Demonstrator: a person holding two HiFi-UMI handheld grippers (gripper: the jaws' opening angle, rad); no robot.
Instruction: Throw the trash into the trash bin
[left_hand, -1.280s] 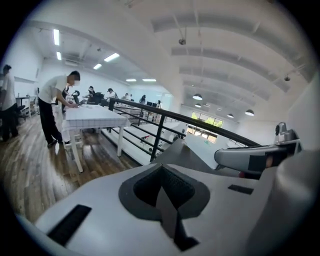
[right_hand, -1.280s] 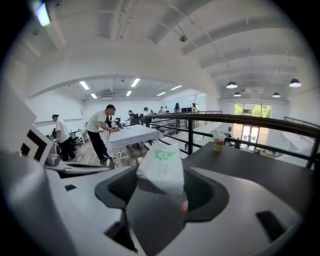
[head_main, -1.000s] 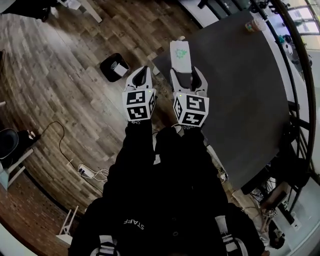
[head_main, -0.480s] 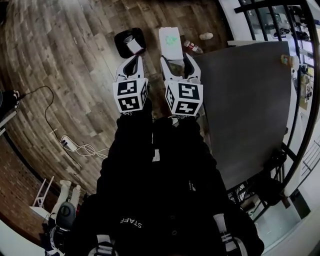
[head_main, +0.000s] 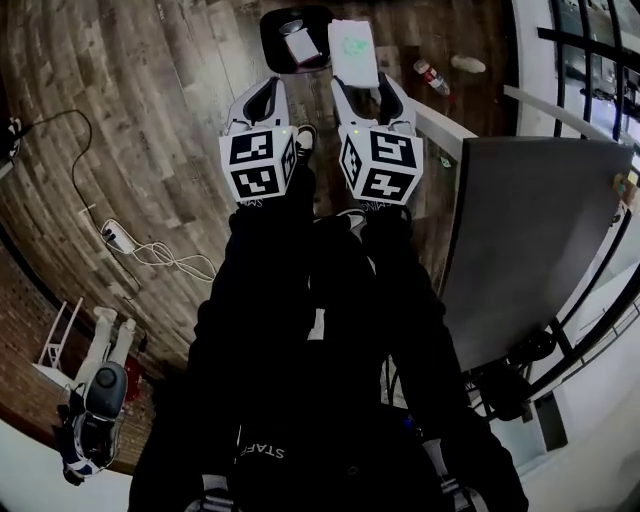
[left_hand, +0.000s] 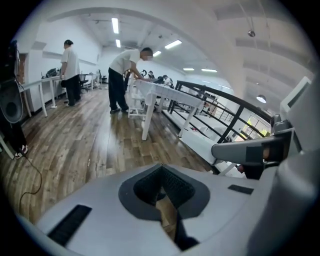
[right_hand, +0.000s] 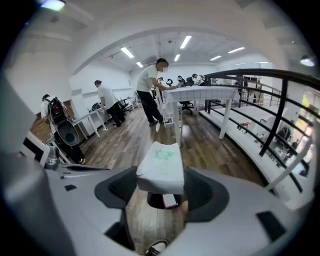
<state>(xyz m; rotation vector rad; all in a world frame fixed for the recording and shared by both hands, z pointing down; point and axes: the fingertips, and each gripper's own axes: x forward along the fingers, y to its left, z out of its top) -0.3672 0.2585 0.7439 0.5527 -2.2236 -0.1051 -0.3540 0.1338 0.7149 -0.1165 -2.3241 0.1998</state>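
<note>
My right gripper (head_main: 365, 85) is shut on a white packet with green print (head_main: 354, 50), held out over the wooden floor. In the right gripper view the packet (right_hand: 161, 165) sticks out from between the jaws of the right gripper (right_hand: 161, 184). The black trash bin (head_main: 280, 45) stands on the floor just left of the packet, with a pale item inside it. In the right gripper view the bin (right_hand: 155, 201) shows below the packet. My left gripper (head_main: 262, 92) is beside the right one, short of the bin, with its jaws together on nothing. The left gripper (left_hand: 162, 187) also looks empty in its own view.
A dark grey table (head_main: 520, 240) is at my right, with a black railing beyond it. A bottle (head_main: 430, 76) and a scrap (head_main: 467, 64) lie on the floor right of the bin. A power strip with cables (head_main: 120, 238) lies at the left. People (right_hand: 152, 90) stand at white tables far off.
The view has swung from the grey table to the floor. Both grippers, with the packet still held, have come close to the trash bin, which is now just ahead of them.
</note>
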